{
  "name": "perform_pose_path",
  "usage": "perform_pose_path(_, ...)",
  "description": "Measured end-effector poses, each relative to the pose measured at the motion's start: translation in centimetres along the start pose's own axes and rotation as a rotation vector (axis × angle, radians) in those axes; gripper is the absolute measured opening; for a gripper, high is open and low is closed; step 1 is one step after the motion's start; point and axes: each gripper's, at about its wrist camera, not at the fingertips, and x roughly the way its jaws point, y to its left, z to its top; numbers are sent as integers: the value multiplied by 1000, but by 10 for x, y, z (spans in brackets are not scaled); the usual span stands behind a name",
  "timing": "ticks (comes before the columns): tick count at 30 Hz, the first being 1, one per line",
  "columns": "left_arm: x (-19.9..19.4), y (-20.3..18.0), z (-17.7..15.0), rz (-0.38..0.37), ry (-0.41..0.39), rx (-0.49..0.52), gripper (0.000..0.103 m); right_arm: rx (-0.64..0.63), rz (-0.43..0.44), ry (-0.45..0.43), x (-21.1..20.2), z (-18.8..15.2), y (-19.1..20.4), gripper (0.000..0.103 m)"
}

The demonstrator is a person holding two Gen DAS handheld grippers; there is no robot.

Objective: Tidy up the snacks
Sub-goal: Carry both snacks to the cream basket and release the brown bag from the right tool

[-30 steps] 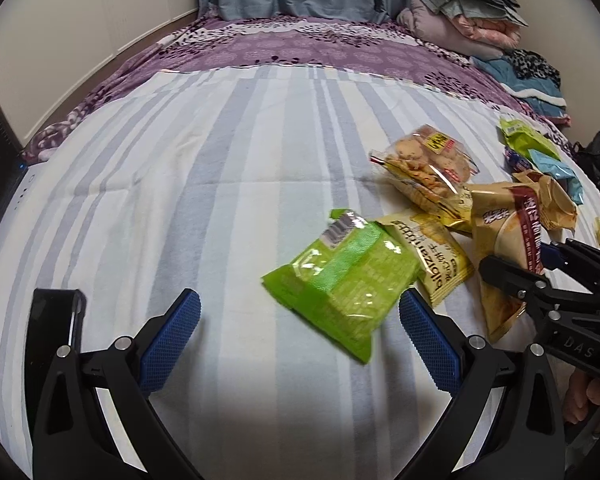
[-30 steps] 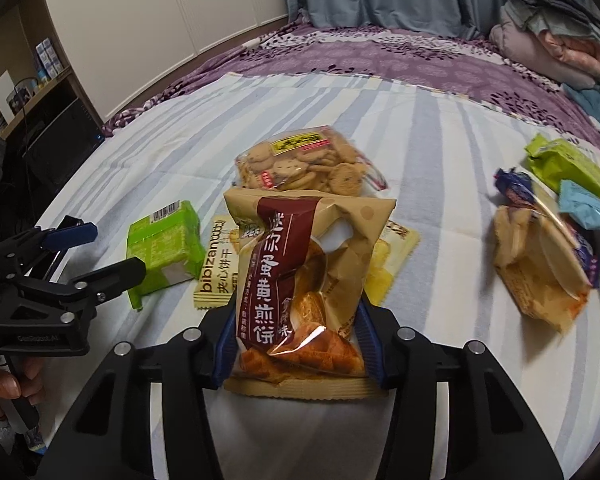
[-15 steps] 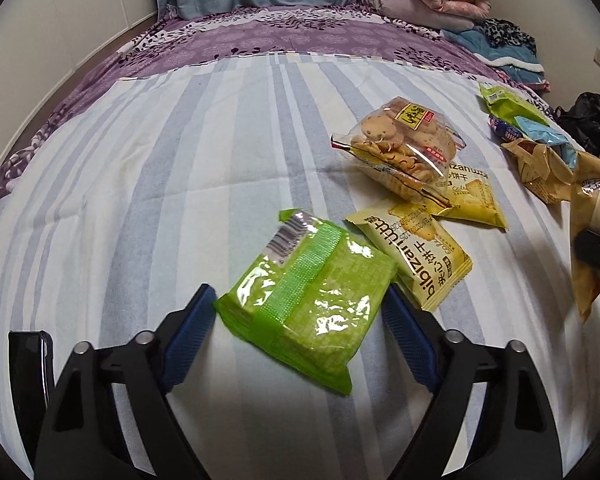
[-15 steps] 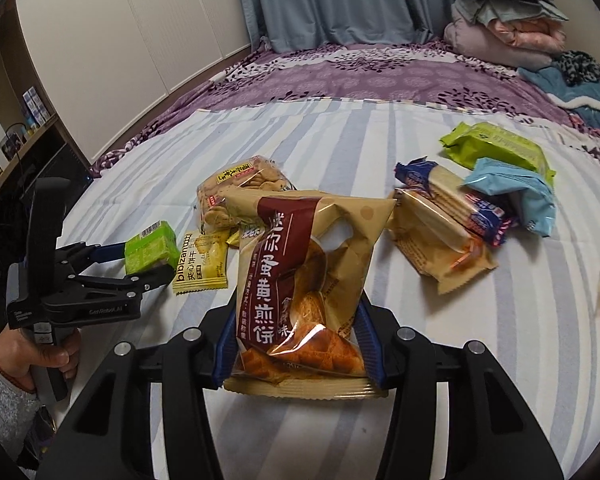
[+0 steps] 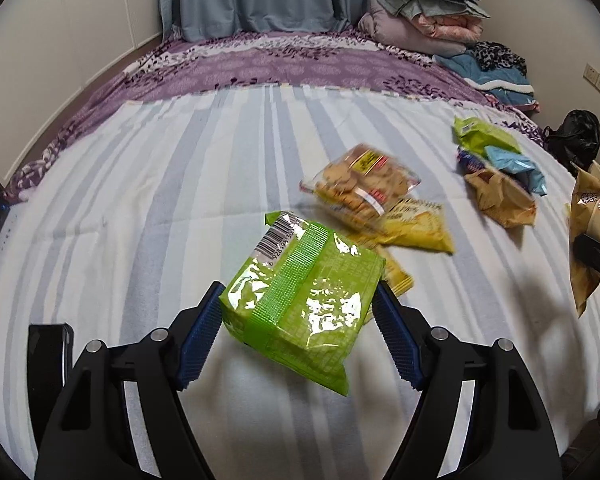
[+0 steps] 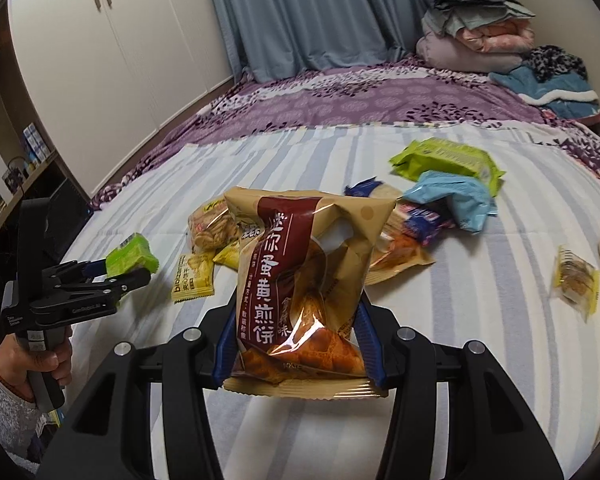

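Two packets are lifted: our left gripper (image 5: 300,320) pinches the green packet (image 5: 304,296), our right gripper (image 6: 296,340) the brown bag (image 6: 300,280); next, likely, grouping them.

A bed (image 6: 500,312) with a grey-and-white striped cover carries loose snacks. At centre lie a clear cookie bag (image 5: 364,186) and yellow packets (image 5: 416,224); toward two o'clock, green (image 6: 448,160), blue (image 6: 456,198) and tan (image 5: 500,196) packs; folded blankets (image 6: 476,28) at one o'clock.
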Motion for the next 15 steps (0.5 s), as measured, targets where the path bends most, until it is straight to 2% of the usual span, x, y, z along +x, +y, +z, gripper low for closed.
perform_pose_path(7,-24,-44,17,-44,-51,78,76,94,-82,-111,-53,2,-49,50)
perform_pose_path(15,-36,-104,28,-105,-74,178,76,215,-266,-240,-125,-6,-120,50)
